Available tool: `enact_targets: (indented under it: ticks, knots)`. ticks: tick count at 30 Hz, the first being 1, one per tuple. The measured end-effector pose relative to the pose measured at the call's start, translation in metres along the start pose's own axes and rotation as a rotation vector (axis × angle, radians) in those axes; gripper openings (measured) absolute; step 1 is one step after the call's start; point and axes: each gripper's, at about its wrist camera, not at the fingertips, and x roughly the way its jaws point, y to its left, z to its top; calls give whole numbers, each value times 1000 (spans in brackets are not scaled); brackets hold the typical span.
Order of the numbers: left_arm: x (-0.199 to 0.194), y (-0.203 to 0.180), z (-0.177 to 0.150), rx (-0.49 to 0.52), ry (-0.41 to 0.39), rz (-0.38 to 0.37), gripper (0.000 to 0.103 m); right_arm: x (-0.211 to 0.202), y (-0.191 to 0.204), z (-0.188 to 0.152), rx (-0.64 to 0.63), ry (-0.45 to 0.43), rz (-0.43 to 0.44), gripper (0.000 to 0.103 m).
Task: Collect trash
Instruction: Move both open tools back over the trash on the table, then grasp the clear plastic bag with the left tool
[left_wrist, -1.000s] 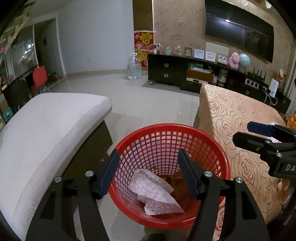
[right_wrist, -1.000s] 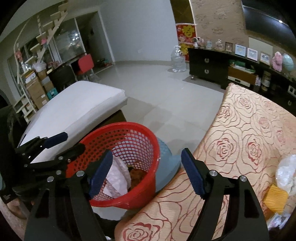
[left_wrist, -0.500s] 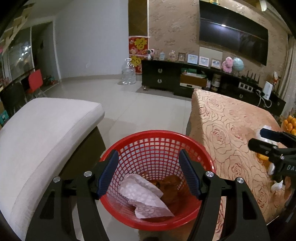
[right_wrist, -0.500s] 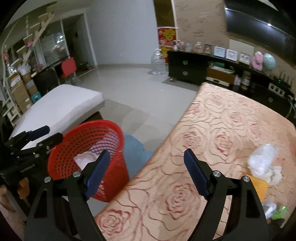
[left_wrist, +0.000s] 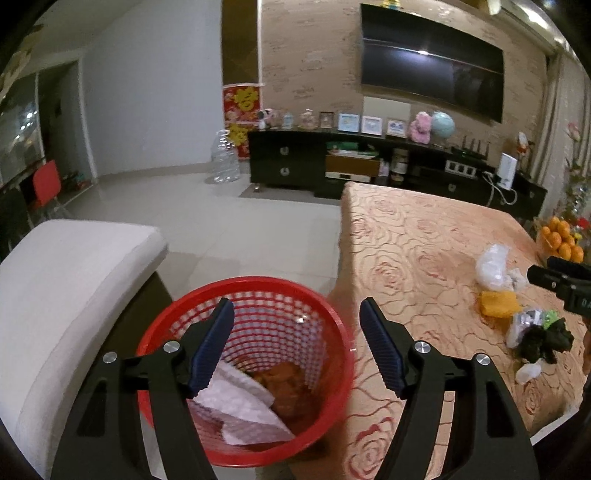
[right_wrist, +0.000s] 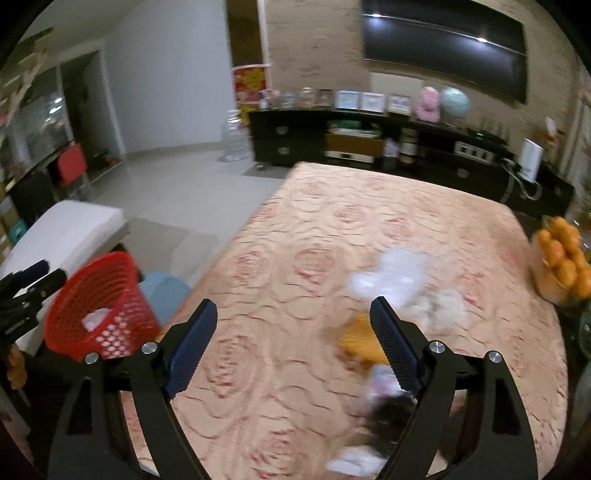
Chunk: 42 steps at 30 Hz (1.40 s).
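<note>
A red mesh basket (left_wrist: 258, 283) stands on the floor beside the table, with white paper (left_wrist: 240, 406) and a brown scrap (left_wrist: 288, 384) inside. My left gripper (left_wrist: 295, 314) hovers over it; its jaws are opening and nothing is between them. On the rose-patterned cloth lies loose trash: a clear plastic bag (right_wrist: 395, 277), an orange wrapper (right_wrist: 356, 336), a dark crumpled piece (right_wrist: 388, 413) and a white scrap (right_wrist: 354, 461). My right gripper (right_wrist: 293, 306) hangs above the table just left of this pile, jaws opening and empty. The right wrist view is blurred by motion.
The cloth-covered table (left_wrist: 424, 251) fills the right side. A white cushioned seat (left_wrist: 74, 280) stands left of the basket, and a blue object (right_wrist: 162, 291) sits on the floor behind it. A bowl of oranges (right_wrist: 561, 258) is at the table's far right edge.
My right gripper has swung right, from over the basket to above the table near the trash. The left gripper has shifted a little, still over the basket. Both sets of jaws stand wider.
</note>
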Motion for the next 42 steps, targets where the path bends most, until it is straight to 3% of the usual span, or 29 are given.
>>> enact_targets:
  ticks: [12,22,29,42]
  knots:
    - [12,-68,5,100,24,-118,72,-21,-85,-18,190,0,-122,82]
    - [34,-144,34,240,55,-260,77,-30,-145,-40,383,36,-195,83]
    - [90,-217,53,363,120,-366,80,-36,-166,-49,441,38,-217,83]
    - [187,-310,49,420,284,-520,80,-21,-169,-53,474,90,-203,83]
